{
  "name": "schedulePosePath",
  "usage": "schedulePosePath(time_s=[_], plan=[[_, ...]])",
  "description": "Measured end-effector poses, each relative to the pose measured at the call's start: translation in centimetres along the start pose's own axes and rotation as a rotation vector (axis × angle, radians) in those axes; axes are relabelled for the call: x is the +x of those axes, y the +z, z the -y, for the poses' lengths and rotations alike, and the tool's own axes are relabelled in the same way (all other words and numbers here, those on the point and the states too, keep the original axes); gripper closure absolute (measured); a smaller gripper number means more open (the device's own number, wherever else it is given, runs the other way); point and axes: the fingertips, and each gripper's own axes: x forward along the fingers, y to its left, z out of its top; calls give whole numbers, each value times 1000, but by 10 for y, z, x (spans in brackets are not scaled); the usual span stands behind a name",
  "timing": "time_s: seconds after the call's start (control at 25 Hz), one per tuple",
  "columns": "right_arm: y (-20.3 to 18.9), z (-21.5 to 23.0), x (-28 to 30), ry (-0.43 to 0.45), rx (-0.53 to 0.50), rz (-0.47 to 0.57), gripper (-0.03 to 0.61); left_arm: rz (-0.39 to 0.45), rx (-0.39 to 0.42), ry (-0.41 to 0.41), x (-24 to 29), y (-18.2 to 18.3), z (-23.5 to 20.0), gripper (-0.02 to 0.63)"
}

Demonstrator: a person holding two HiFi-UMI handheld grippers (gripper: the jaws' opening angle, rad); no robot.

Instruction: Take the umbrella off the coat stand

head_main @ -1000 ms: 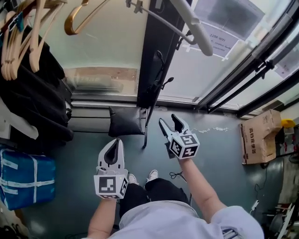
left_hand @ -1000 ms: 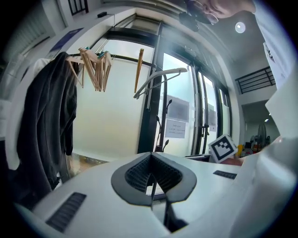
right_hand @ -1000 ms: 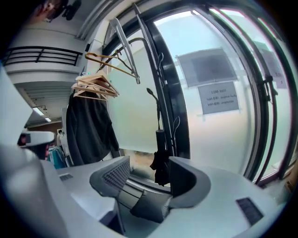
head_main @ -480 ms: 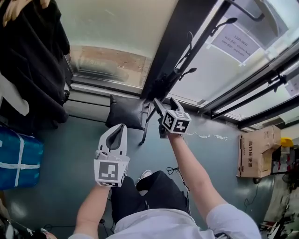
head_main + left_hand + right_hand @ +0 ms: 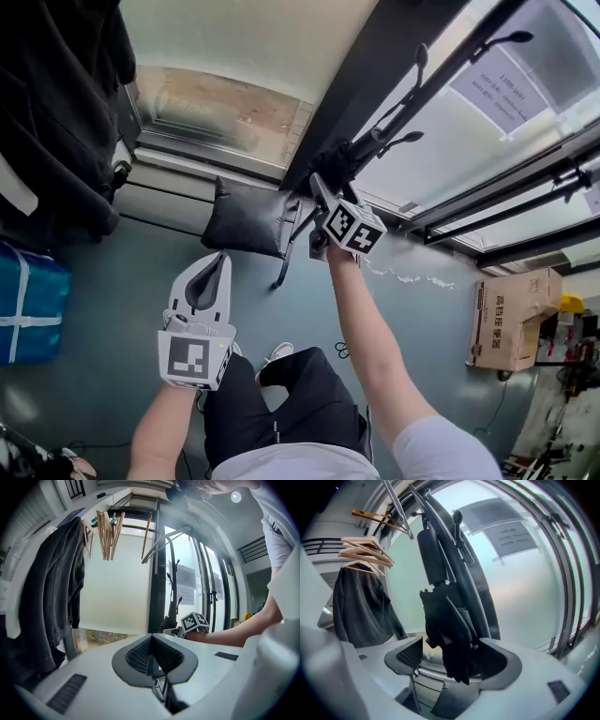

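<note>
Umbrella [image 5: 450, 630] hangs on the coat stand [image 5: 441, 77], already between the jaws of the right tool [image 5: 454, 659], which just spread wide. I'd clamp the folded bundle squarely, then lift straight up. Left tool [image 5: 152, 656] is pinched together, empty.

Backlit daylight, fisheye edges, seemingly hazy.

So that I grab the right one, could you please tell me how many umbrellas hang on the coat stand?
1: a folded black umbrella hangs against the coat stand, beside the window. Others may be hidden behind the stand's pole.
</note>
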Motion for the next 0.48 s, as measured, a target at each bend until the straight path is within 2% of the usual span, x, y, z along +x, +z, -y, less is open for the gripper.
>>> schedulePosePath(time_s=[0.24, 0.4, 0.48], plan=[[4, -3, -2, -36, -9, 109, 221, -40, -13, 1, 4, -18, -8, 591], [6, -19, 4, -20, -84, 127, 222, -60, -28, 2, 6, -30, -16, 591], [8, -15, 9, -38, -67, 131, 224, -67, -33, -5, 9, -34, -15, 591]])
